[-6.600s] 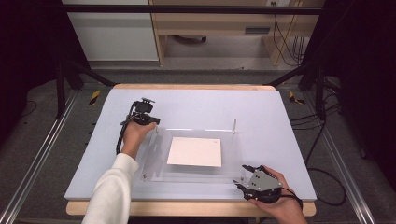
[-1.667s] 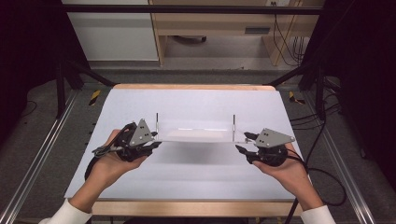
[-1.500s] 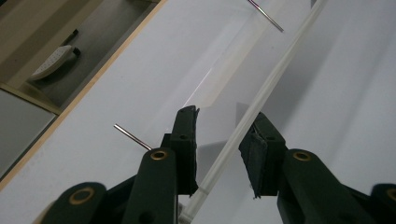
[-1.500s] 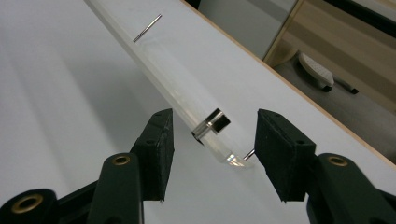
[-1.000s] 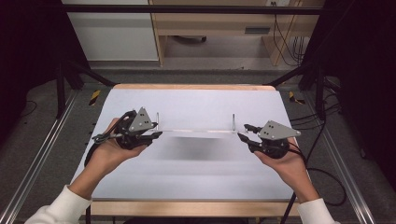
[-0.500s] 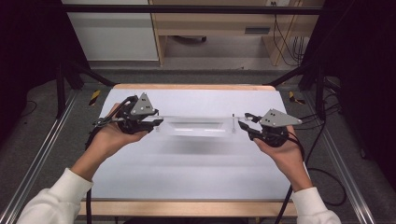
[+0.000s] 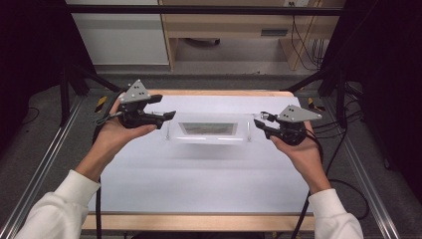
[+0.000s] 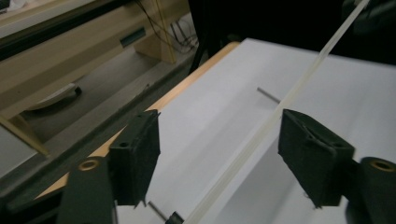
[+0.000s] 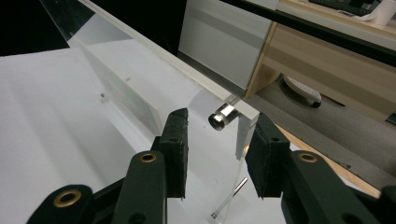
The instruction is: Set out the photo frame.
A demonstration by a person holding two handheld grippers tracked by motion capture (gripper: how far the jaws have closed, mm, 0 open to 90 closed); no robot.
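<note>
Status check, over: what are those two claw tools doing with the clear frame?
Left hand-held gripper just opened, clear frame edge between jaws untouched. Right hand-held gripper at frame's other end. Nothing blocking.

Both forearms enter from 6 o'clock in white sleeves, spread apart. Left hand (image 7: 115, 135) at about 10 o'clock, palm under the left gripper (image 7: 166, 110), which points toward 3 o'clock; its jaws have just been opening and stand wide apart, pads pressing on nothing. Right hand (image 7: 298, 149) at about 2 o'clock, cradling the right gripper (image 7: 259, 124), which points toward 9 o'clock; jaws partly parted, pads not seen pressing on anything
</note>
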